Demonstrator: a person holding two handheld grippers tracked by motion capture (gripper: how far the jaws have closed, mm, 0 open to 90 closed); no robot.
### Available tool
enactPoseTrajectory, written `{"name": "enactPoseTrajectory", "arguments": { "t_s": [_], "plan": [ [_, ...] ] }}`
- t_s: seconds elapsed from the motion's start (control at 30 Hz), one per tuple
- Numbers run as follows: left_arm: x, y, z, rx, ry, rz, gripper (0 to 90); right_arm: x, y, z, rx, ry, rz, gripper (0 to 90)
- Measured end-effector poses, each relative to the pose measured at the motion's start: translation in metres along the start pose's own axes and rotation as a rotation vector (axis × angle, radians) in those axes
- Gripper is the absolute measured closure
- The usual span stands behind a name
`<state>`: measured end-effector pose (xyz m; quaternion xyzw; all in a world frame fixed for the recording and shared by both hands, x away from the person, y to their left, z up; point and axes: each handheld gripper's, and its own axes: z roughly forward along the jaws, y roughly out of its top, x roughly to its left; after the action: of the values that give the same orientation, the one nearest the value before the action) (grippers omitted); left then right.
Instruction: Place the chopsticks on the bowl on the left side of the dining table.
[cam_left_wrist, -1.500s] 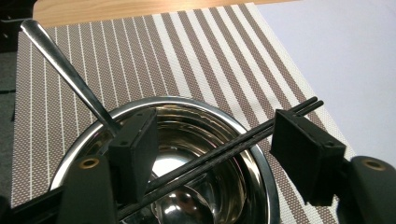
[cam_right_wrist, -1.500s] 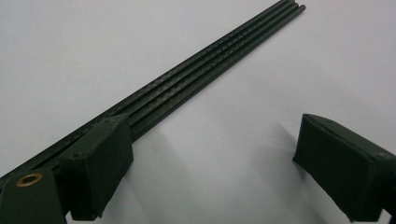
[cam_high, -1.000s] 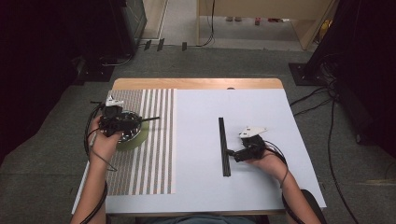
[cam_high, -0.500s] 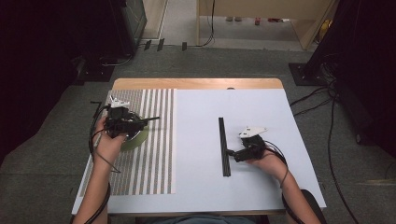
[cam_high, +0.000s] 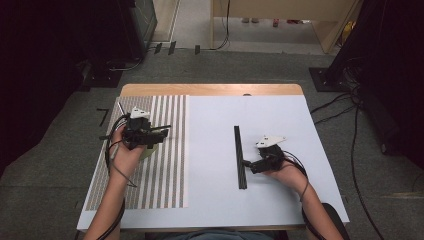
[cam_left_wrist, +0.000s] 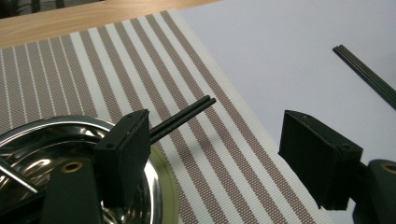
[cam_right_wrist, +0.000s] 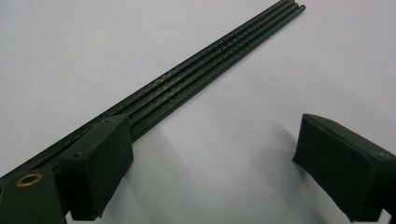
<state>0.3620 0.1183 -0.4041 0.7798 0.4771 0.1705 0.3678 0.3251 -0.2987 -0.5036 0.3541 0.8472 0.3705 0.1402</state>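
Chopstick pair placed on bowl

Left gripper spread, clear of pair resting on bowl rim; right gripper spread beside remaining sticks.

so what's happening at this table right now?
A person works with a gripper in each hand. The left gripper, jaws open, hovers over a metal bowl on the striped placemat; a pair of black chopsticks rests on the bowl's rim, poking out past the left jaw. The right gripper, also open, sits beside a row of black chopsticks lying on the white sheet.
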Motion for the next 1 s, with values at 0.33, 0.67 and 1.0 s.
{"name": "enactPoseTrajectory", "arguments": {
  "t_s": [0.33, 0.67, 1.0],
  "plan": [
    [-0.013, 0.000, 0.005, -0.015, -0.013, 0.034, 24.4, 0.000, 0.000, 0.000, 0.000, 0.000, 0.000, 10.9],
    [-0.027, -0.002, 0.014, -0.025, -0.035, 0.056, 24.0, 0.000, 0.000, 0.000, 0.000, 0.000, 0.000, 10.9],
    [-0.035, -0.004, 0.020, -0.037, -0.047, 0.064, 23.5, 0.000, 0.000, 0.000, 0.000, 0.000, -0.001, 10.9]
  ]
}}
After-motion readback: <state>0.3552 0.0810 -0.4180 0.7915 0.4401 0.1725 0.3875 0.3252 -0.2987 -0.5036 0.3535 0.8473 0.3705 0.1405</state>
